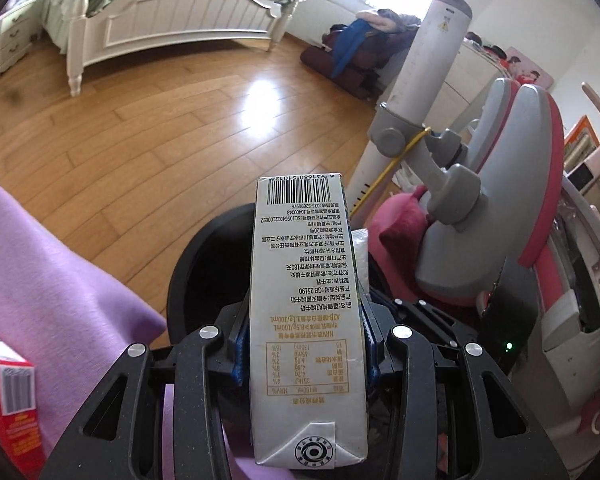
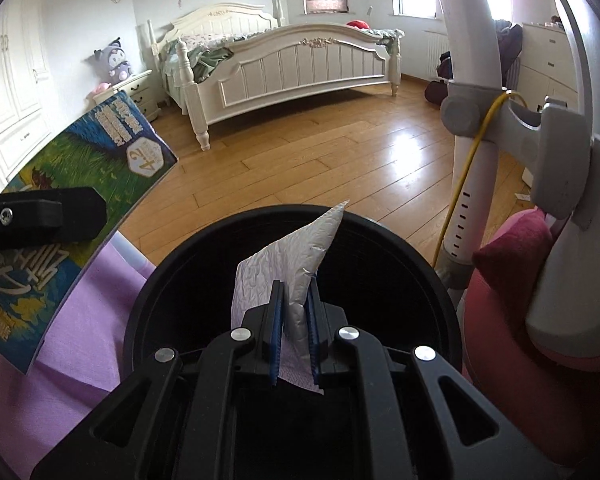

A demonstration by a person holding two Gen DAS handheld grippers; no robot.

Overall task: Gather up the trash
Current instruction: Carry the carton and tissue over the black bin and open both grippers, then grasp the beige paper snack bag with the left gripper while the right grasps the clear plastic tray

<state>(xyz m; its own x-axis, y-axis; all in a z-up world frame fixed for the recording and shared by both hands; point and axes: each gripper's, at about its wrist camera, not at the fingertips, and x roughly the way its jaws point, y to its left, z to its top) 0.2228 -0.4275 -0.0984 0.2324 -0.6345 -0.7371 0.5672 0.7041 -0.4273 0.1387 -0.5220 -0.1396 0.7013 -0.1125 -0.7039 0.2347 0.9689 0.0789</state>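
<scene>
Blue-padded jaws of the left gripper [image 1: 306, 340] pinch a milk carton [image 1: 308, 312] by its sides, long axis running straight ahead, barcode end over the black bin [image 2: 292, 264]. Beside it the right gripper [image 2: 296, 312] nips a crumpled silver wrapper [image 2: 296, 256], tip pointing up over the bin's mouth. Purple cloth [image 1: 68, 272] borders the bin's left, a grey-and-pink chair [image 1: 508, 200] crowds its right; wooden floor [image 1: 160, 128] beyond lies open.

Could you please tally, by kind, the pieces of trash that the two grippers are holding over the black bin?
Milk cartons: 1, the carton in the left gripper.
Foil wrappers: 1, the wrapper between the right gripper's fingers.
Total: 2, both over the bin.
</scene>
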